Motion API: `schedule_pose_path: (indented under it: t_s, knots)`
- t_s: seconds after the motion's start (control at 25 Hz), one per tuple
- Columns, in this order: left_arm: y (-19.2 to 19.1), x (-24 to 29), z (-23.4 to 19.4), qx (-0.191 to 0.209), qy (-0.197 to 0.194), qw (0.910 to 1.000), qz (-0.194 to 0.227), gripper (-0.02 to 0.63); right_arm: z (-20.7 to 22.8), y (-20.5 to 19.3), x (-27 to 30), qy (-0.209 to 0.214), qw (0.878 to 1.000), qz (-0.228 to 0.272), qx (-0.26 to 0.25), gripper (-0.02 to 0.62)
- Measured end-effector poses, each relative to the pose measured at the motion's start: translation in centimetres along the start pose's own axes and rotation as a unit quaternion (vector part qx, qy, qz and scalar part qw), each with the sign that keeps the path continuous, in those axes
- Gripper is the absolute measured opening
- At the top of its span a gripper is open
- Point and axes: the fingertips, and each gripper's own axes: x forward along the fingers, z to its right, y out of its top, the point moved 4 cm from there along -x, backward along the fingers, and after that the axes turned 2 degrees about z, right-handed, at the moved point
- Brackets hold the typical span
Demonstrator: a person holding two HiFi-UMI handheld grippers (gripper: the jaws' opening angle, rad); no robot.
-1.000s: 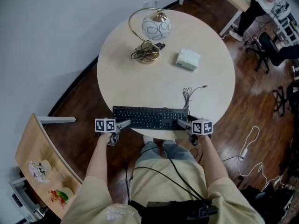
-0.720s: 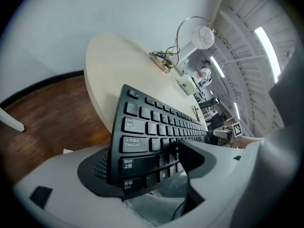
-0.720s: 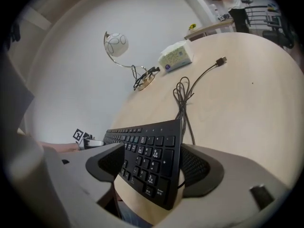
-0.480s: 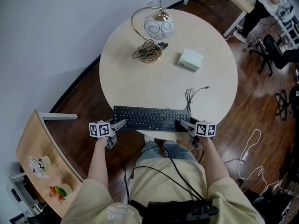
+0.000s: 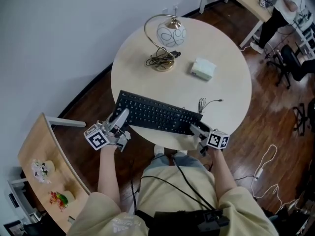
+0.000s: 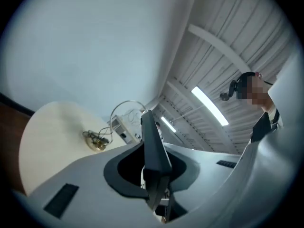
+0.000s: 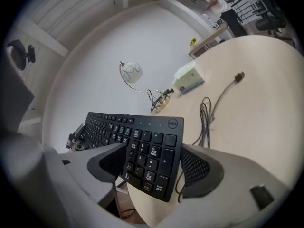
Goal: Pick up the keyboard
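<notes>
The black keyboard (image 5: 157, 116) is off the near edge of the round table (image 5: 224, 95), its left end raised higher than its right. My left gripper (image 5: 120, 119) is shut on that left end; in the left gripper view the keyboard (image 6: 153, 141) shows edge-on, clamped between the jaws of the left gripper (image 6: 154, 177). My right gripper (image 5: 194, 130) holds the right end. In the right gripper view the keyboard's (image 7: 142, 144) number pad sits between the two pads of the right gripper (image 7: 151, 164), which press on its front and back edges.
A gold arc lamp with a white globe (image 5: 167, 36) and a white box (image 5: 203, 69) stand on the table's far half. The keyboard's loose cable (image 5: 205, 104) trails on the table. A wooden shelf (image 5: 42, 161) is at the lower left, and a person (image 5: 278, 6) stands at a desk, top right.
The left gripper closed on the keyboard's left end and rose with it, so the keyboard now tilts off the table. The right gripper closed on the right end and rose a little.
</notes>
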Motion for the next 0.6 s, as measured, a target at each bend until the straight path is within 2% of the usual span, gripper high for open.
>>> schedule_pose_path:
  t_s: [0.12,0.2,0.32,0.48,0.6]
  knots:
    - [3.5,1.1,4.1,0.007,-0.015,0.997,0.075,0.055,-2.6,3.7,0.2,0.029,0.997,0.045,-0.047,0.364]
    - [5.7,2.0,7.2,0.019,-0.028,0.9934,0.11,0.055,-4.3,5.7,0.5,0.039,0.994,0.059,-0.082,0.364]
    - [8.7,2.9,11.9,0.047,-0.037,0.9866,0.152,0.055,-7.3,8.5,0.1,0.029,0.987,0.088,-0.13,0.388]
    - [12.1,3.5,17.5,0.111,-0.039,0.9743,0.192,0.055,-12.1,13.0,-1.8,0.017,0.963,0.156,-0.221,0.394]
    - [13.0,4.0,19.9,0.201,0.01,0.9624,0.183,0.057,-15.8,16.1,-3.6,0.02,0.94,0.196,-0.278,0.394]
